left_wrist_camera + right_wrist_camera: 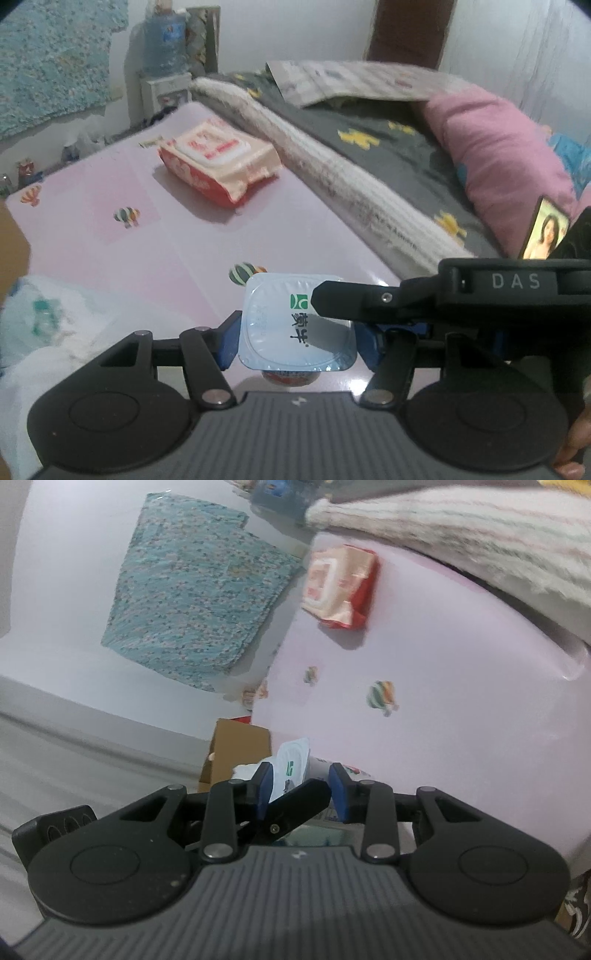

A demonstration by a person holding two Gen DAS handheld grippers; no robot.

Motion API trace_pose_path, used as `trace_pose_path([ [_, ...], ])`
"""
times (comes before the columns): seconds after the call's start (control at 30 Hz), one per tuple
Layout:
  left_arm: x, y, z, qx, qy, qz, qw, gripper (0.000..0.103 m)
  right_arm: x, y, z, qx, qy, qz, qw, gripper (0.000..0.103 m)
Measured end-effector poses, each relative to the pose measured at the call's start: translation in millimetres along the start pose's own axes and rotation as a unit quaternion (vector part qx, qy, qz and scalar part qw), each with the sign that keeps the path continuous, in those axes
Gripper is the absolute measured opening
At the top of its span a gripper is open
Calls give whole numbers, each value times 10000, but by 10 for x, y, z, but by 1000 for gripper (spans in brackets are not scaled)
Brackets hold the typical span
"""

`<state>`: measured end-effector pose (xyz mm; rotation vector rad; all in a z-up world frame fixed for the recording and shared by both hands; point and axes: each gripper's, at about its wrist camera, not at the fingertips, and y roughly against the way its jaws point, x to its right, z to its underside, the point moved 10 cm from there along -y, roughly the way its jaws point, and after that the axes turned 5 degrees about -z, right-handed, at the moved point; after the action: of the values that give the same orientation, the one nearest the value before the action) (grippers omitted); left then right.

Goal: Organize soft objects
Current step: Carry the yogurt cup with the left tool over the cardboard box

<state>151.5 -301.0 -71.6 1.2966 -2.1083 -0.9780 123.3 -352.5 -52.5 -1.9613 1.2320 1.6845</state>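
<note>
The left gripper (297,341) is clamped on a small plastic yogurt cup with a pale foil lid printed in green and black (295,325), its blue pads (231,345) pressing the cup's two sides, so the cup sits dead centre between the jaws with its lid facing up toward the camera. From three o'clock in the left wrist view, a black fingertip of the right gripper (332,299) lies across the lid's edge. In the right wrist view the same cup (291,766) appears on edge at twelve o'clock from the right gripper (301,794), whose jaws stand partly apart around the lid's rim; whether its pads actually pinch the foil cannot be told, because the left gripper's dark finger crosses in front. Judging by this, the coming move turns on the lid's edge lying between the right jaws while the left one steadies the cup. A soft orange-and-white wet-wipe pack (218,162) lies at eleven o'clock on the pink balloon-printed tabletop (147,240), well apart from both grippers. The cup's body is mostly hidden beneath its lid.
</note>
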Motion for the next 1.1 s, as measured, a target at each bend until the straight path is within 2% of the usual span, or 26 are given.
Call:
trace_pose_path([
  [0.13, -183, 299, -66, 267, 278, -51, 9992, 63, -345, -19, 45, -28, 312, -165, 9994, 32],
  [0.33, -640, 705, -34, 613, 752, -250, 9950, 63, -884, -287, 280, -306, 727, -411, 9960, 33],
  [0.53, -1303, 1101, 87, 921, 1296, -578, 9856, 63, -1482, -764, 673, -785, 1117, -639, 9886, 33],
  [0.67, -1835, 1364, 234, 1083, 1694, -899, 9754, 63, -1843, -1143, 998, -1198, 1330, -813, 9805, 33],
  [0.9, -2685, 1585, 605, 1000, 2330, -1376, 9575, 63, -2220, -1867, 1586, -1933, 1342, -968, 9671, 33],
  [1.1, -3139, 1459, 956, 635, 2772, -1336, 9494, 63, -2160, -2288, 1952, -2432, 1250, -675, 9595, 33],
])
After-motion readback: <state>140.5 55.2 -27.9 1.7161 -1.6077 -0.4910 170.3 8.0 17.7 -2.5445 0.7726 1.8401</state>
